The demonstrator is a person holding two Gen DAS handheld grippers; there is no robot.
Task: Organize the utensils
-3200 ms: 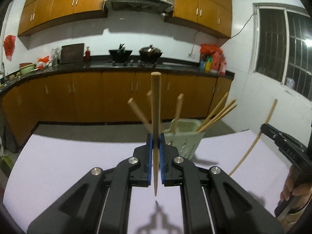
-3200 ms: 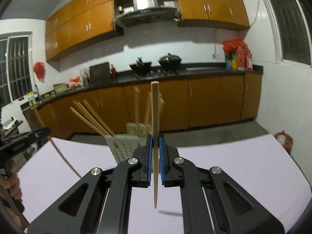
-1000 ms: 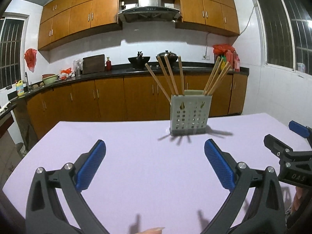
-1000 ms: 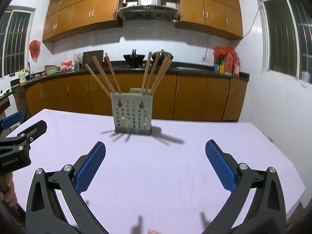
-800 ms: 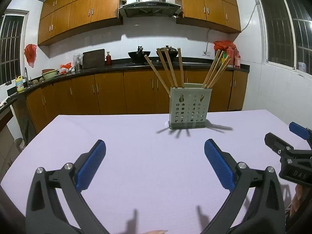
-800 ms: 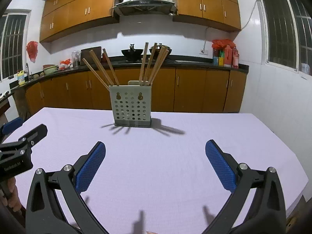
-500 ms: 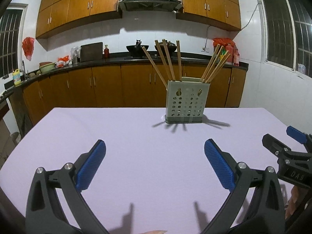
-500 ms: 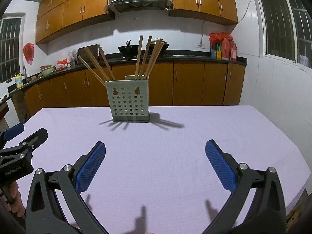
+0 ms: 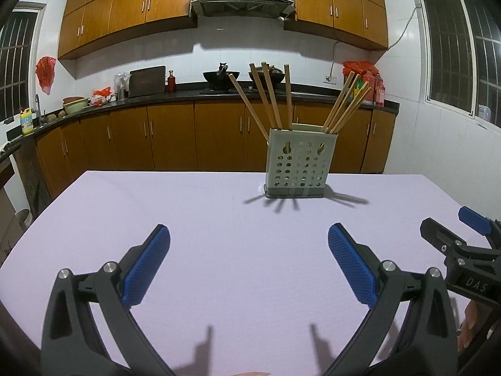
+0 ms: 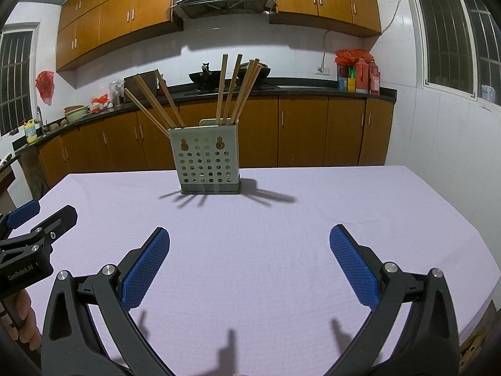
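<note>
A pale green perforated utensil holder (image 9: 300,163) stands upright on the lilac table (image 9: 219,235), far from both grippers; it also shows in the right wrist view (image 10: 207,164). Several wooden chopsticks (image 9: 270,95) lean out of its top, in a left and a right bunch (image 10: 238,87). My left gripper (image 9: 249,260) is wide open and empty, low over the near table. My right gripper (image 10: 250,260) is wide open and empty too. Each gripper shows at the edge of the other's view: the right one (image 9: 463,250), the left one (image 10: 31,228).
Behind the table runs a kitchen counter (image 9: 156,97) with wooden cabinets, a stove with woks and a range hood (image 9: 242,0). The table's far edge (image 9: 188,171) lies just behind the holder. White tiled walls with windows (image 9: 460,44) are on the right.
3.2 s ago each gripper was shut on a chopstick near the holder. Now both are open and empty, pulled back, and the holder looks farther and upright. In the last second little moved.
</note>
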